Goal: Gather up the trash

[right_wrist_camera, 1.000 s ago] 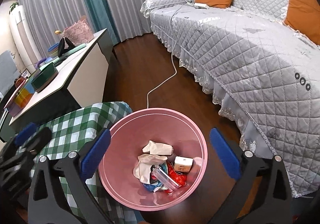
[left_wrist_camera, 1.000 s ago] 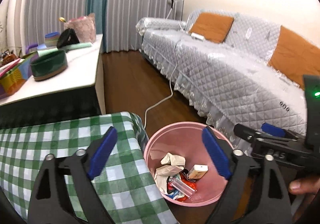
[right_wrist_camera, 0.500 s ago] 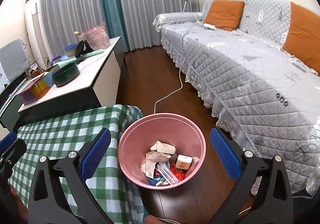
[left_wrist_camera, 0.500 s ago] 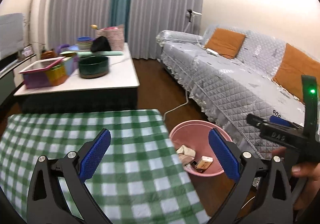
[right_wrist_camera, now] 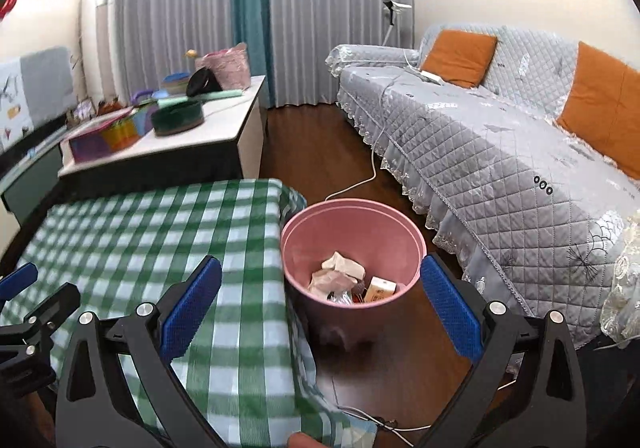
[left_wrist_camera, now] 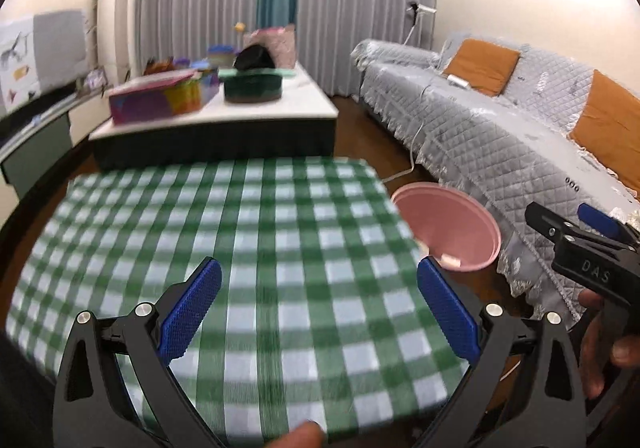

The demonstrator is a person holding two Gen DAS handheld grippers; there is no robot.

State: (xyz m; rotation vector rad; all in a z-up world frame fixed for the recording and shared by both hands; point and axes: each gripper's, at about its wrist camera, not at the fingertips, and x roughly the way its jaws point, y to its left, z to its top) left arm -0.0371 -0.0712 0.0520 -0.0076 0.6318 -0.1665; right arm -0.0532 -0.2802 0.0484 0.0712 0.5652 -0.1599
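Left gripper (left_wrist_camera: 318, 300) is held level above the green-checked table (left_wrist_camera: 256, 232), fingers spread wide, nothing gripped. Right gripper (right_wrist_camera: 320, 302) is likewise spread and empty, held over the table's right edge and angled down toward the pink bin (right_wrist_camera: 352, 244). The bin stands on the wood floor just beside the table's right edge, between table and grey sofa (right_wrist_camera: 500, 152). Seen from the right gripper, the bin lies directly ahead between the fingers; from the left gripper it sits ahead and to the right, past the right fingertip. Trash (right_wrist_camera: 352, 280) is seen inside the bin: crumpled paper, a small carton, wrappers. A low white table (right_wrist_camera: 208, 124) with a dark bowl and coloured boxes stands beyond the far edge of the checked table. Left view is motion-blurred.
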